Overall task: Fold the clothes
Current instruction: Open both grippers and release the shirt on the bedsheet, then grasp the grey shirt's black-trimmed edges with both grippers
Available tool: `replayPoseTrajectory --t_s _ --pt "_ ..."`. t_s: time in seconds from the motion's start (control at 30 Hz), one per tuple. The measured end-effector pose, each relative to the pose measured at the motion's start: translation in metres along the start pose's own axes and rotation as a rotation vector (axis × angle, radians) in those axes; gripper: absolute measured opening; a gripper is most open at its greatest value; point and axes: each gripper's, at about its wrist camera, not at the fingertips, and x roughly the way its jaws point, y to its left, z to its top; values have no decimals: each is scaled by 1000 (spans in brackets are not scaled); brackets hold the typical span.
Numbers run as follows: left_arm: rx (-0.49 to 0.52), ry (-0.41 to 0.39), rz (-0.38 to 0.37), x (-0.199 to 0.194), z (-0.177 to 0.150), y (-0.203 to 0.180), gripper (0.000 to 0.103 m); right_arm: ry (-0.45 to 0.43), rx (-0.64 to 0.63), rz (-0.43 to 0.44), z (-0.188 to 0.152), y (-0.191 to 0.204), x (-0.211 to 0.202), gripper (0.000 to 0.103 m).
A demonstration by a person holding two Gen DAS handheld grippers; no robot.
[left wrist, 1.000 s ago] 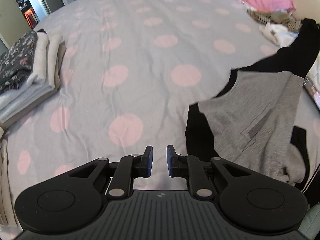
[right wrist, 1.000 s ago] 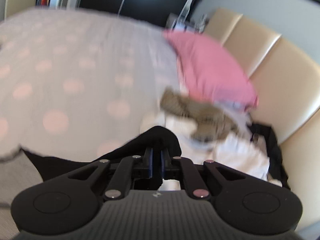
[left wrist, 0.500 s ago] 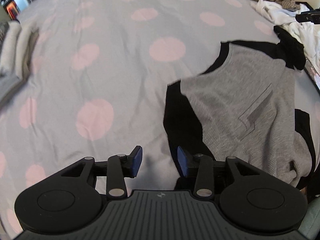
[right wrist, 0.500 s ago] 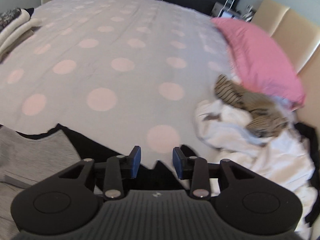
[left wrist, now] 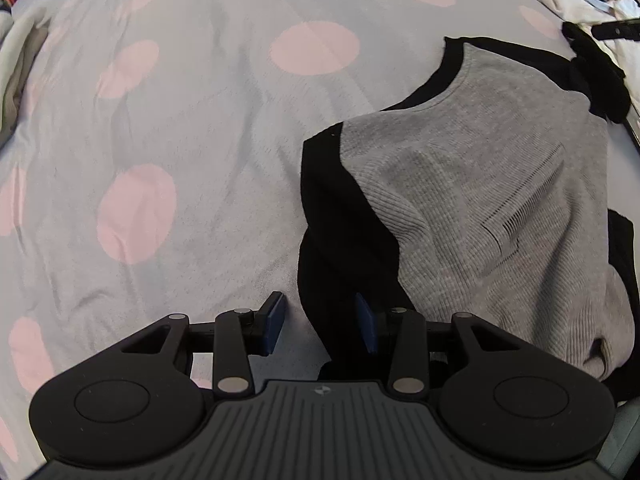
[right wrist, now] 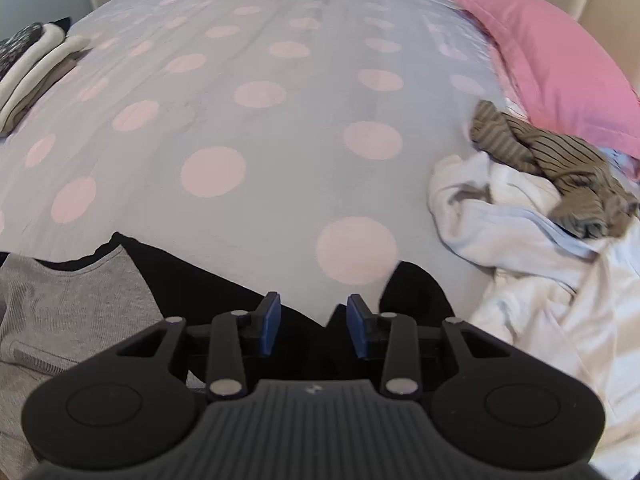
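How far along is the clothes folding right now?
Done: a folded stack sits at the bed's far left. In hand: nothing; the grey and black top lies spread but rumpled on the bed, the left gripper open and the right gripper opening over its black sleeves. Left: folding this top, then the heap by the pink pillow.

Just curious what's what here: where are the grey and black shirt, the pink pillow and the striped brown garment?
Grey and black knit shirt (left wrist: 480,184): left wrist view, grey chest panel.
Pink pillow (right wrist: 552,60): right wrist view, its middle.
Striped brown garment (right wrist: 560,160): right wrist view, crumpled middle.
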Motion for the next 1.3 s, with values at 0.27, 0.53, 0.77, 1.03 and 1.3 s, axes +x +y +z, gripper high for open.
replayPoseTrajectory --t_s 0.27,0.53,0.77,1.03,1.3 --pt "-24 9 -18 4 0 6 37 13 -72 49 3 16 28 50" --pt "-31 4 -26 4 -5 11 38 58 -153 70 6 40 51 57" --pt "-34 3 -27 4 -11 14 38 89 -174 73 8 55 67 61" --pt "-57 -8 -58 1 -19 25 38 153 -130 78 5 66 79 57" --pt "-63 -61 -72 -11 -23 24 4 146 -178 75 10 83 61 8"
